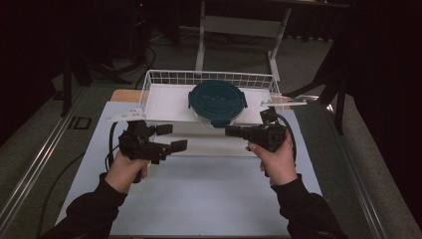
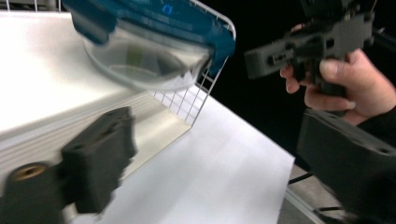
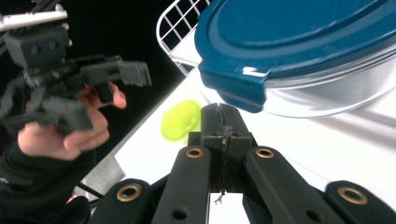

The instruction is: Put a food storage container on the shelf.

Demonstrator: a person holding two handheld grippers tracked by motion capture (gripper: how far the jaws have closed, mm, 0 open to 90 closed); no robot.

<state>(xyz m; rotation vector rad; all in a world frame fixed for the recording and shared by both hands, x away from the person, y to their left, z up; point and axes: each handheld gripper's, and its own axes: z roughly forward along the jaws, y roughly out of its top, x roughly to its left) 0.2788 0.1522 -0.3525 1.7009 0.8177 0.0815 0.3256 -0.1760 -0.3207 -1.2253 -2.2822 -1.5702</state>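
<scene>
Both tongs hang just short of the container, one on each side. On the left gripper [image 1: 169, 138] the jaws are spread wide and hold nothing; on the right gripper [image 1: 233, 131] they are pressed together, also holding nothing, as its own view shows plainly.

Ahead of and between the two sits a round clear container [image 1: 217, 103] with a dark teal snap-lock lid [image 3: 299, 37], resting in a white wire basket [image 1: 164, 79] at its near edge, partly over the rim. From the right gripper view, one lid clip [image 3: 236, 91] hangs just above and beyond the closed jaw tips. A small yellow-green disc [image 3: 180, 119] lies on the table past those tips; what it is cannot be told.

The bowl looks like glass or hard plastic: stiff, smooth, probably slippery on its curved wall, and breakable if dropped. It appears empty, so likely moderate in weight. The best hold is probably the lid's rim or clips from opposite sides, not the slick wall.
</scene>
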